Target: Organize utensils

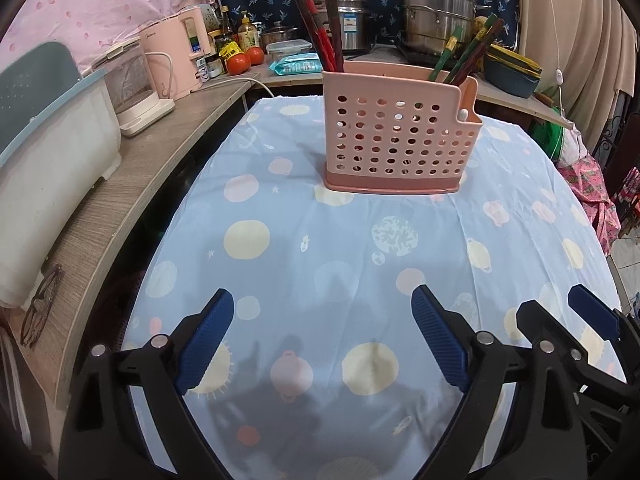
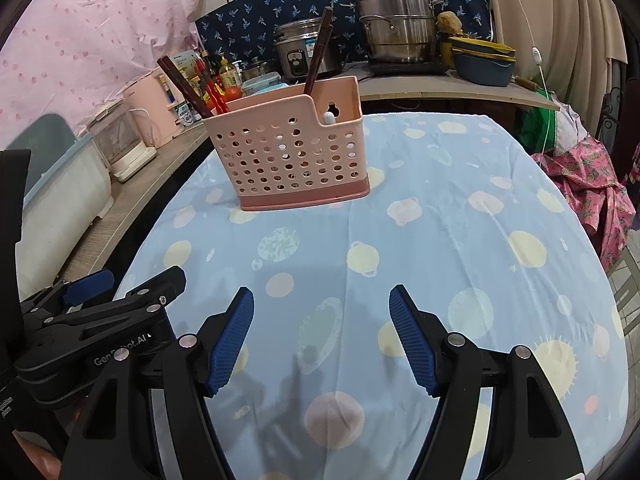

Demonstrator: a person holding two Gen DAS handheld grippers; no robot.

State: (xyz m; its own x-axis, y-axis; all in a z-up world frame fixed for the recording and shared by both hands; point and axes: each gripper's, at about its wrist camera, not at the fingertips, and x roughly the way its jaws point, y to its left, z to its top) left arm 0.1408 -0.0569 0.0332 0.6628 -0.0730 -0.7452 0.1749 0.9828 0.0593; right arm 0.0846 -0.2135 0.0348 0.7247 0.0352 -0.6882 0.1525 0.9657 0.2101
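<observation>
Chopsticks stand sorted in the pink utensil holder point(image 1: 400, 136), which sits upright on the blue planet-print tablecloth point(image 1: 320, 248) and serves as the landmark for everything else. In the left wrist view, the red and dark brown chopsticks point(image 1: 326, 36) lean out of the holder's left end, and the green and brown chopsticks point(image 1: 464, 54) lean out of its right end. A small white object point(image 1: 463, 114) shows at the notch in the holder's front wall, toward the right end; what it is cannot be told.

The left gripper point(image 1: 322, 336) hangs over the cloth on the near side of the holder, well apart from it, with its jaws spread wide and nothing between the blue pads point(image 1: 206, 340). The right gripper point(image 2: 322, 336) is likewise on the near side of the holder and well apart from it, jaws wide and gripping nothing. The two grippers are side by side, each one's fingers showing at the edge of the other's view.

Left of the holder, a wooden counter point(image 1: 132, 184) carries a pink kettle point(image 1: 176, 52) and a white appliance point(image 1: 132, 88). Behind the holder stand two tomatoes point(image 1: 246, 60), a rice cooker point(image 2: 304, 52) and a stacked steel steamer pot point(image 1: 438, 4).
</observation>
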